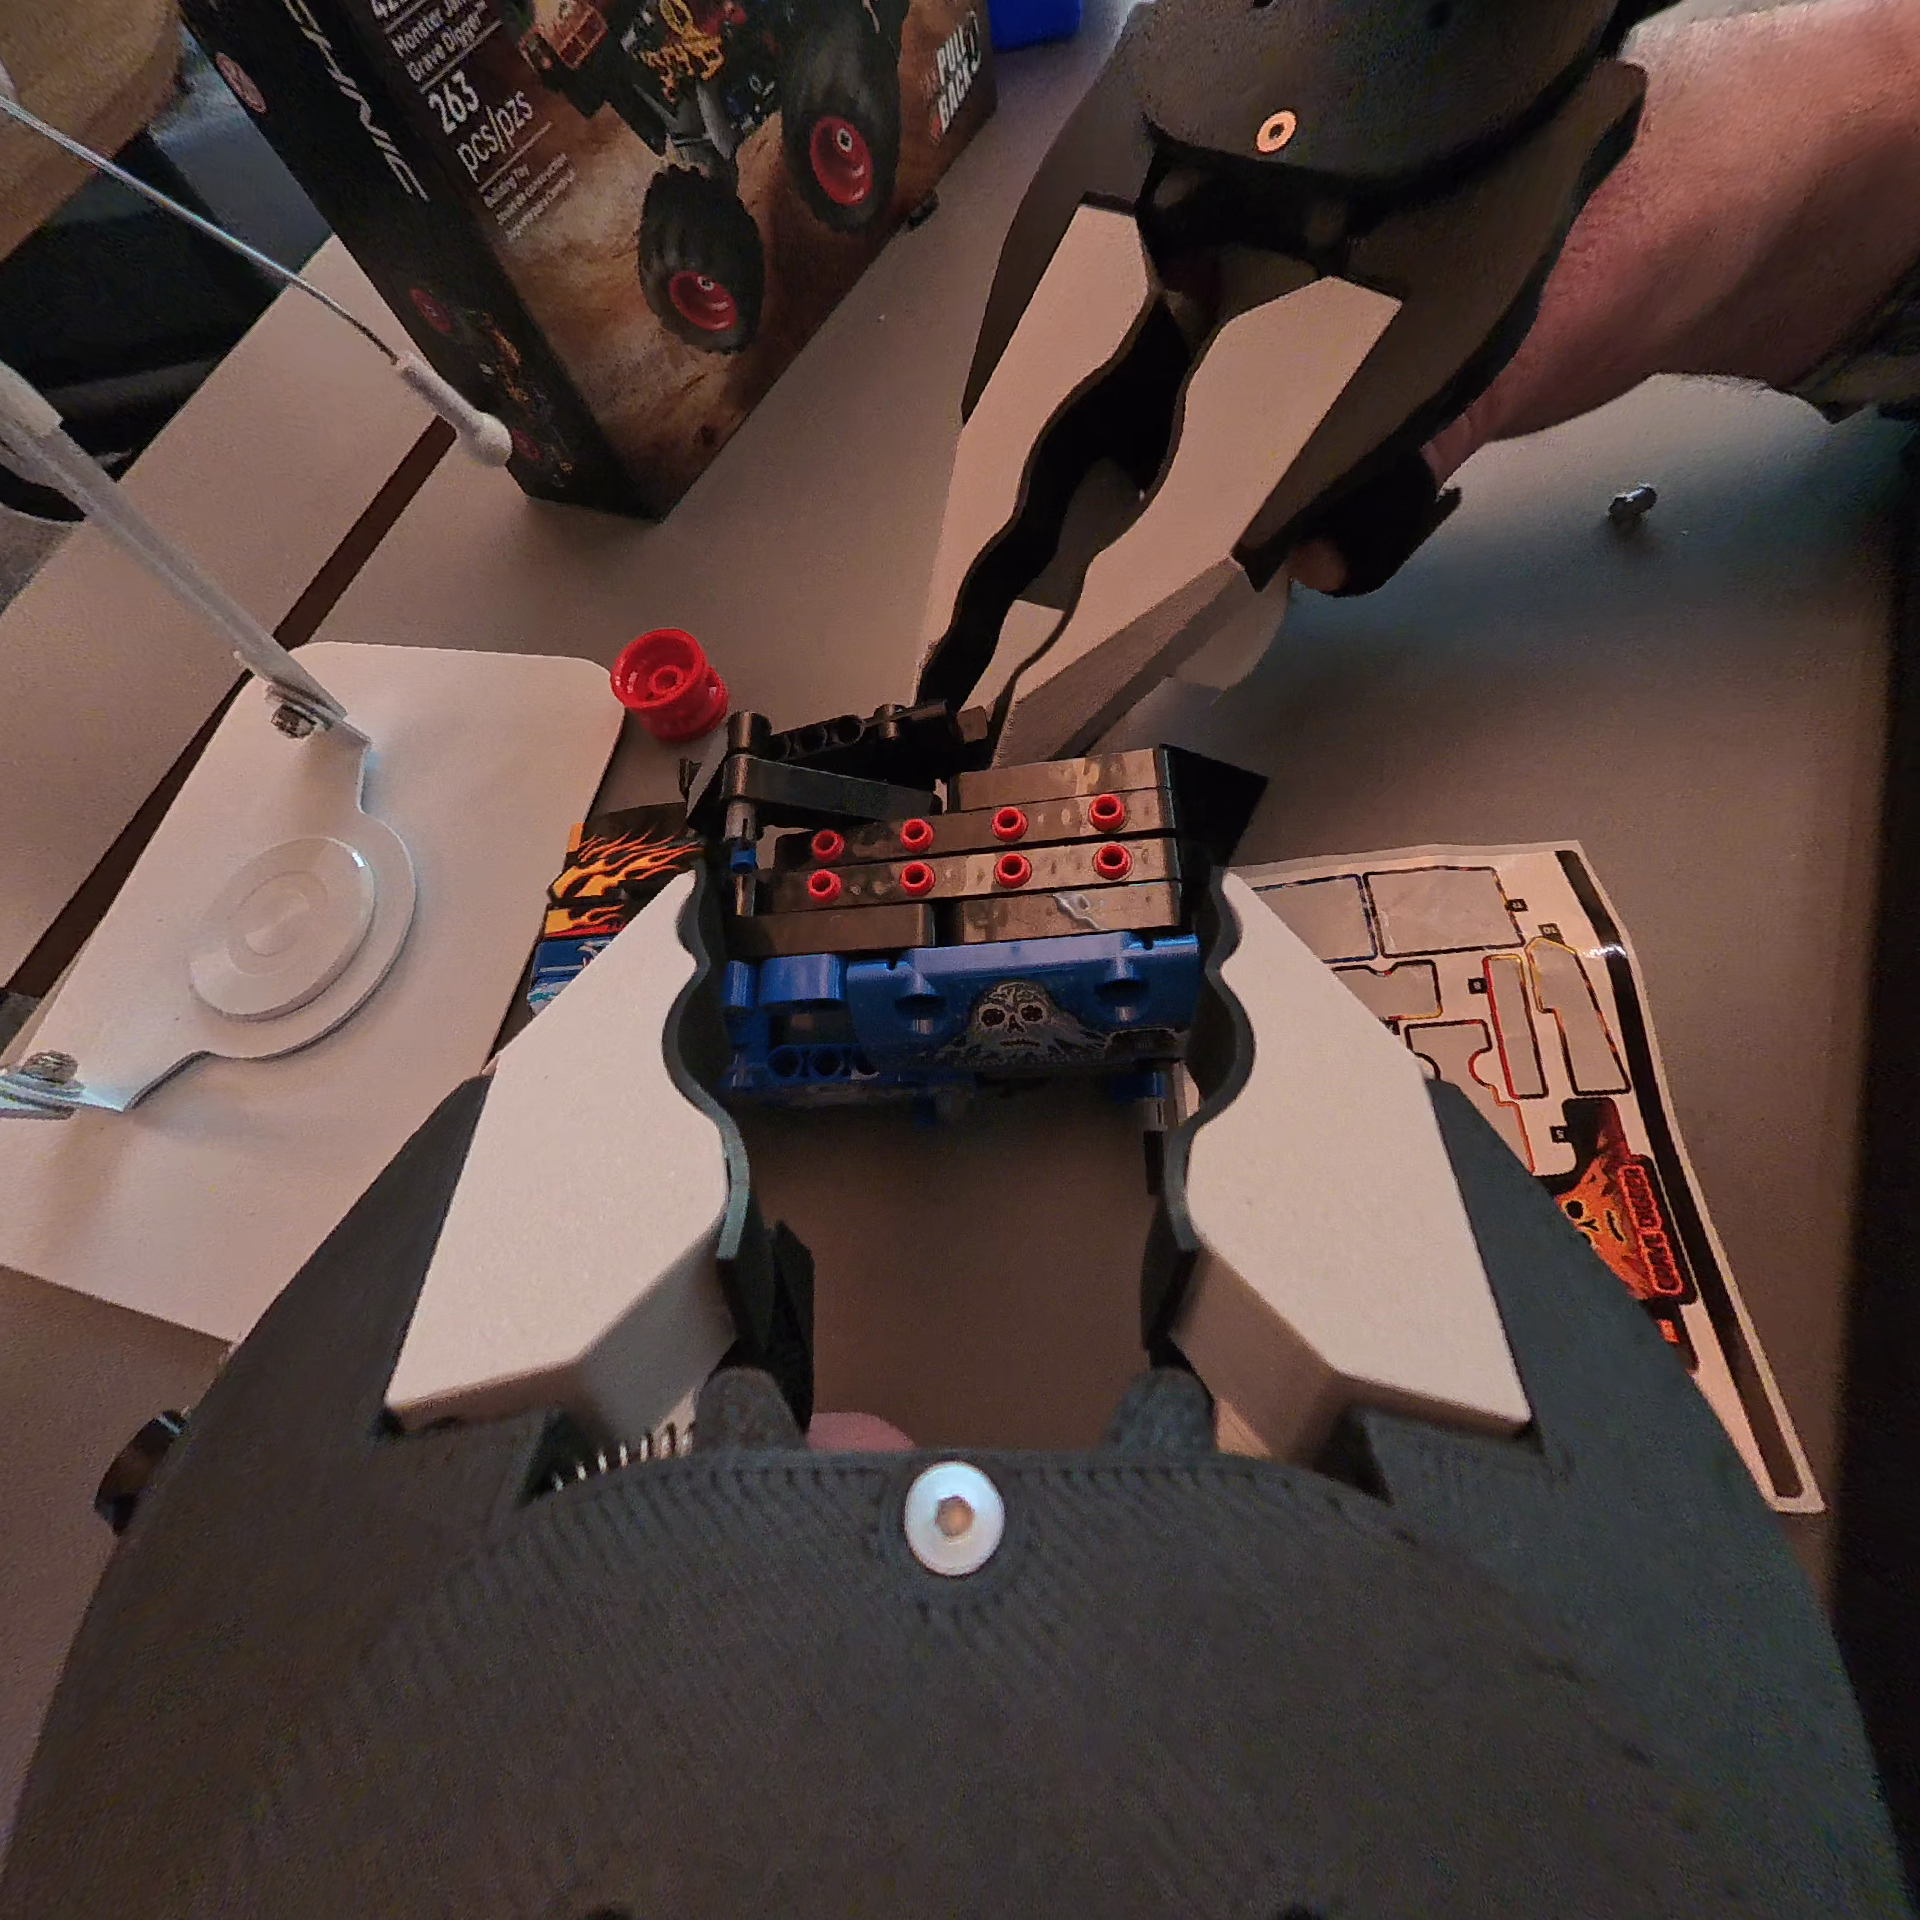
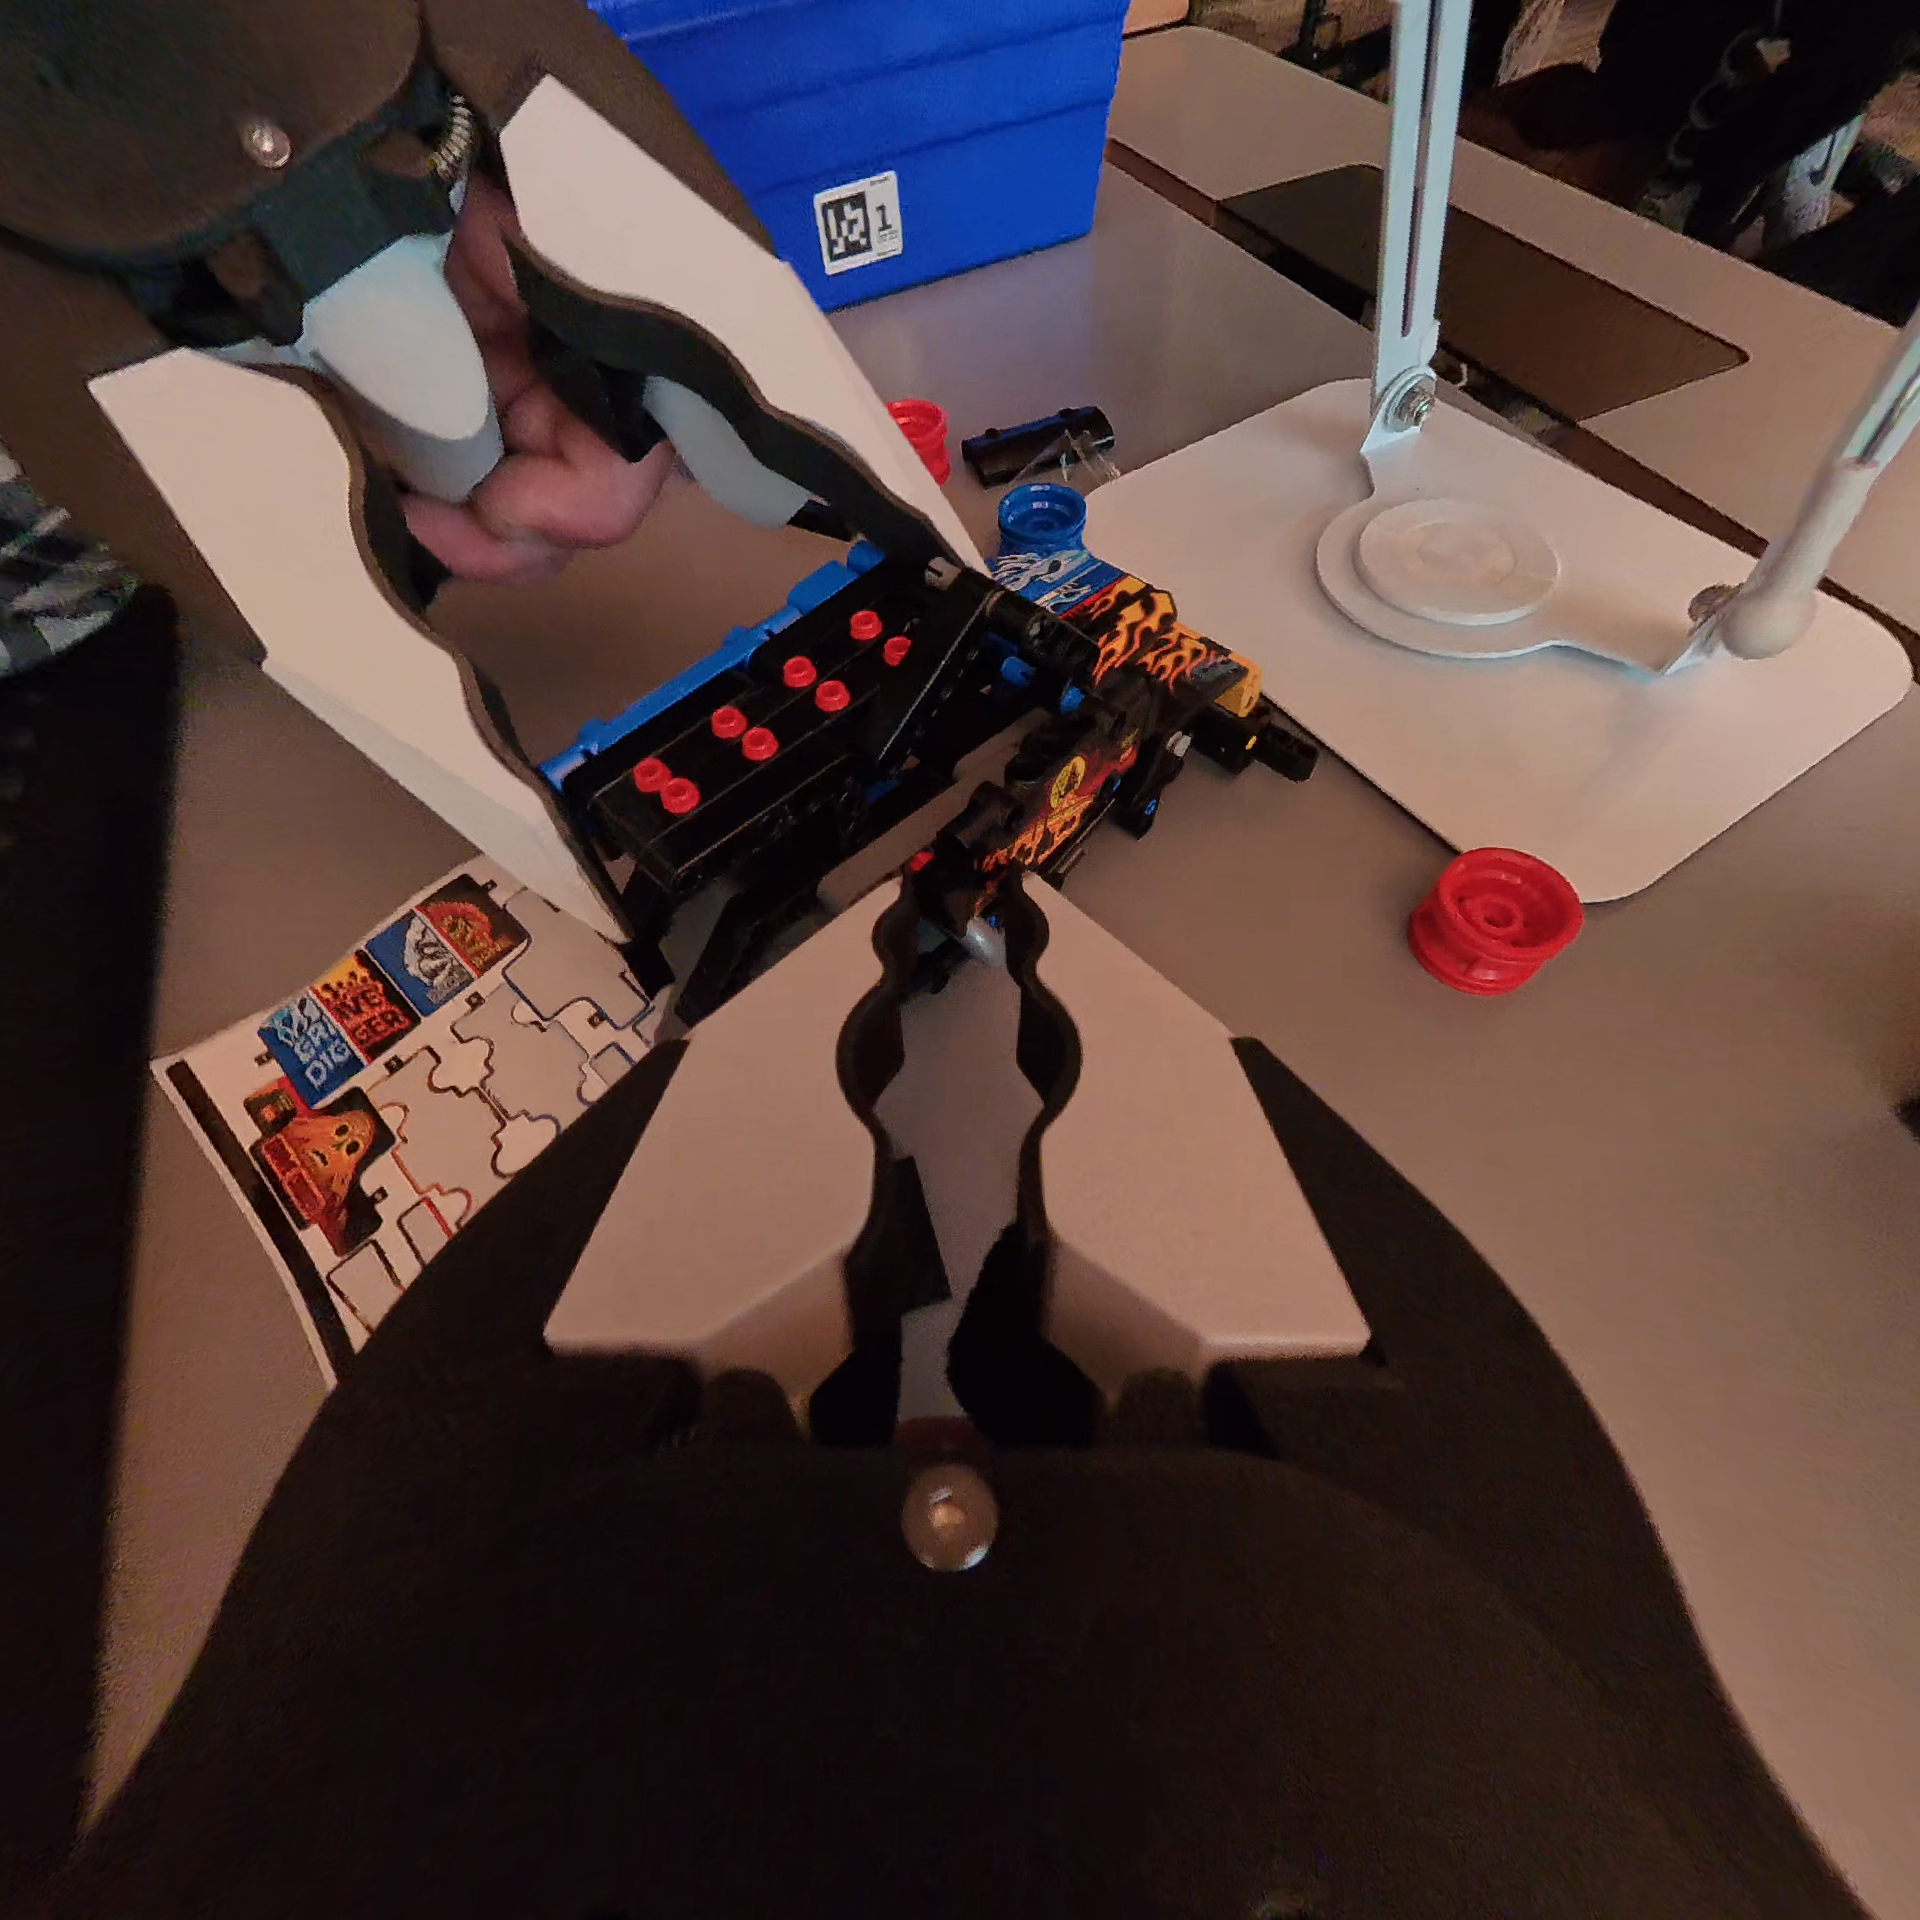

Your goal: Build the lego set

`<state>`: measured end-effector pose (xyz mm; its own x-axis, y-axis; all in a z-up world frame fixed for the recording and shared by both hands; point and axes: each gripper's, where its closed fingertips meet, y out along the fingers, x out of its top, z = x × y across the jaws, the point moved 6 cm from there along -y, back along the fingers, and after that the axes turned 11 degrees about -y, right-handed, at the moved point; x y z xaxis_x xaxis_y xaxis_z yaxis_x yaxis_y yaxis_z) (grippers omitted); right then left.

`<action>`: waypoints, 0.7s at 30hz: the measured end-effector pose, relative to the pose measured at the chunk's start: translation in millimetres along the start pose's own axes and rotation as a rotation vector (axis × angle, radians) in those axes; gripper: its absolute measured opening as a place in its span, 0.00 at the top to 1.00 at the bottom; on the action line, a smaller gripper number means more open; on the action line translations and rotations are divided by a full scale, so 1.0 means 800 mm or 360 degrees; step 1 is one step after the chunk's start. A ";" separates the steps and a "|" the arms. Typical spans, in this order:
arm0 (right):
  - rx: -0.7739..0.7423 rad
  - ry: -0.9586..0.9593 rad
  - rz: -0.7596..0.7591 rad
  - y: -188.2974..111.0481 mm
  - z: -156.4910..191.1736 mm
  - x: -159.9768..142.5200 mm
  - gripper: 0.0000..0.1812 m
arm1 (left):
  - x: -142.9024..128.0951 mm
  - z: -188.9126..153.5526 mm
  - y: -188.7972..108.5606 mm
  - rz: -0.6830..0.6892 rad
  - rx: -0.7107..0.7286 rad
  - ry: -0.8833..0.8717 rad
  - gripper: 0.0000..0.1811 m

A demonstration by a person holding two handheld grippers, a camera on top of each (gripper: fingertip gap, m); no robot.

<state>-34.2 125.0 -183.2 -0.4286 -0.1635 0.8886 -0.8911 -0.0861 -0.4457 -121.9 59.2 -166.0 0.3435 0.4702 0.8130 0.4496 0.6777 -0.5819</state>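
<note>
I have the half-built black and blue plastic truck chassis with red pins point(image 1: 961, 914) clamped on the grey table point(image 1: 1558, 707) in my left gripper point(image 1: 956, 997), and my right gripper point(image 2: 961, 920), pinched onto its flame-stickered side panel point(image 2: 1049, 821), could twist that loose.

White lamp base point(image 2: 1496, 644) (with arm), blue bin point(image 2: 935, 114), grey table point(image 2: 1558, 1247)
</note>
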 end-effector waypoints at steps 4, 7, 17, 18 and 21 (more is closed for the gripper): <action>0.0008 -0.0070 0.0010 -0.001 0.002 -0.002 0.93 | -0.001 0.000 -0.002 -0.0004 -0.0027 0.0018 0.51; 0.0021 -0.0095 0.0009 -0.003 0.002 -0.002 0.93 | -0.002 0.000 -0.003 -0.0013 -0.0047 0.0023 0.51; 0.0017 -0.0155 0.0057 -0.002 0.006 -0.004 0.93 | -0.004 -0.001 -0.005 -0.0036 -0.0092 0.0044 0.51; 0.0020 -0.0156 0.0060 -0.002 0.007 -0.004 0.93 | -0.004 -0.001 -0.006 -0.0036 -0.0095 0.0044 0.51; 0.0024 -0.0163 0.0070 -0.002 0.009 -0.004 0.93 | -0.005 -0.001 -0.007 -0.0040 -0.0105 0.0050 0.51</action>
<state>-30.6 118.8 -186.0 -0.4490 -0.2671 0.8527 -0.8690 -0.0915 -0.4862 -125.1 53.1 -166.1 0.3569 0.4348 0.8268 0.5113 0.6498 -0.5624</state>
